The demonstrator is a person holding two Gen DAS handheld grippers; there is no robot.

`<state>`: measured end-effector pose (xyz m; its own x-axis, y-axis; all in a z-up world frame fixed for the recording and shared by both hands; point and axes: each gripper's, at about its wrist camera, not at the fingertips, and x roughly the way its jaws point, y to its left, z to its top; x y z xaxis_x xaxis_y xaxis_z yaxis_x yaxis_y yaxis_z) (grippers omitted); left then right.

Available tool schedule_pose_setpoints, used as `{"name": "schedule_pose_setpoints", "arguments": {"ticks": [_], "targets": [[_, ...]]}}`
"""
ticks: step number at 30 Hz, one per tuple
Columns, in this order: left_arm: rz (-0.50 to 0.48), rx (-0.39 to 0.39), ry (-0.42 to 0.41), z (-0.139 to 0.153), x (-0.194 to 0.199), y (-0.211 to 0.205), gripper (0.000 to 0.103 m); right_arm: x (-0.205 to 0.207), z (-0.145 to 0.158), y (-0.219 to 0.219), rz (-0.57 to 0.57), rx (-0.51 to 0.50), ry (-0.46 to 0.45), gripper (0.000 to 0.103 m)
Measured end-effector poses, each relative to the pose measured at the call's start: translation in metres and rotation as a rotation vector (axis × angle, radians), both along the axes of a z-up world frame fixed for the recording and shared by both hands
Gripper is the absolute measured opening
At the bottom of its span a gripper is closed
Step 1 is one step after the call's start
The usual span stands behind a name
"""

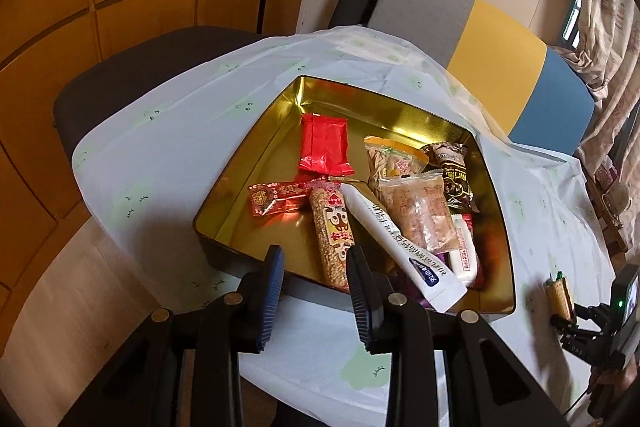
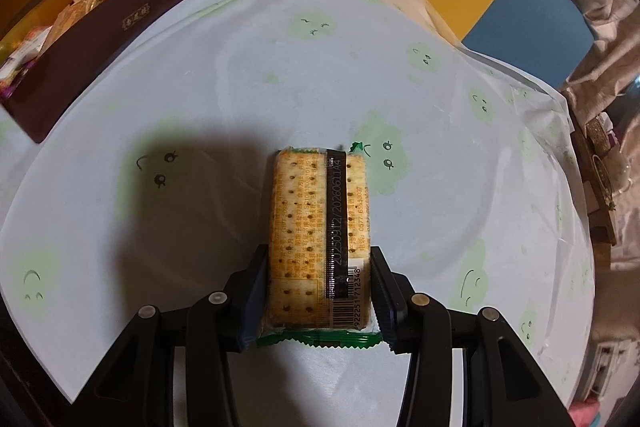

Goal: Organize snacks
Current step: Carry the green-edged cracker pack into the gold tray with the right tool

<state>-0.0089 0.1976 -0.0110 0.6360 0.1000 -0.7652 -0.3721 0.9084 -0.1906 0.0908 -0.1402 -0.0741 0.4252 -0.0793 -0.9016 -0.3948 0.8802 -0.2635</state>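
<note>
An open tin (image 1: 256, 147) with a gold lining stands on the tablecloth and holds several snacks. Among them are a red packet (image 1: 325, 146), a grain bar (image 1: 332, 235), a long white packet (image 1: 400, 243) and a clear bag of brown crumbs (image 1: 420, 215). My left gripper (image 1: 316, 267) hangs over the tin's near edge, open, with nothing between its fingers. My right gripper (image 2: 319, 255) is shut on a cracker packet (image 2: 316, 227) with green ends, held just above the cloth. From the right wrist view the tin (image 2: 100, 39) lies far to the upper left. The left wrist view shows the cracker packet (image 1: 558, 297) at its right edge.
A white cloth with green faces (image 2: 320, 47) covers the round table. A dark chair (image 1: 120, 67) stands at the far left. A grey, yellow and blue chair (image 1: 500, 59) stands behind the table. A curtain (image 2: 600, 27) and a small wooden stand (image 2: 600, 179) are to the right.
</note>
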Motion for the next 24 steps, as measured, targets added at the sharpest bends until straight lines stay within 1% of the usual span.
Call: {"name": "schedule_pose_setpoints", "arguments": {"ticks": [3,5,7,12,15,20,24], "targets": [[-0.001,-0.001,-0.002,-0.001,-0.003,0.002,0.032,0.005,0.003,-0.003,-0.022,0.030,0.012,0.047],[0.002,0.001,0.000,-0.003,-0.005,0.004,0.032,0.005,0.005,-0.004,-0.020,0.068,0.023,0.047],[0.008,-0.007,0.003,-0.005,-0.006,0.008,0.032,0.000,0.003,-0.004,-0.001,0.078,0.021,0.047],[0.025,-0.015,0.002,-0.007,-0.009,0.015,0.032,0.003,0.018,0.032,0.049,0.138,0.007,0.047],[0.032,-0.018,0.002,-0.008,-0.010,0.018,0.032,0.003,0.031,0.055,0.083,0.192,-0.007,0.047],[0.037,-0.002,0.004,-0.010,-0.011,0.020,0.032,0.002,0.055,0.098,0.146,0.284,-0.032,0.047],[0.037,0.005,0.004,-0.010,-0.013,0.021,0.032,0.000,0.066,0.130,0.176,0.337,-0.046,0.047]]}}
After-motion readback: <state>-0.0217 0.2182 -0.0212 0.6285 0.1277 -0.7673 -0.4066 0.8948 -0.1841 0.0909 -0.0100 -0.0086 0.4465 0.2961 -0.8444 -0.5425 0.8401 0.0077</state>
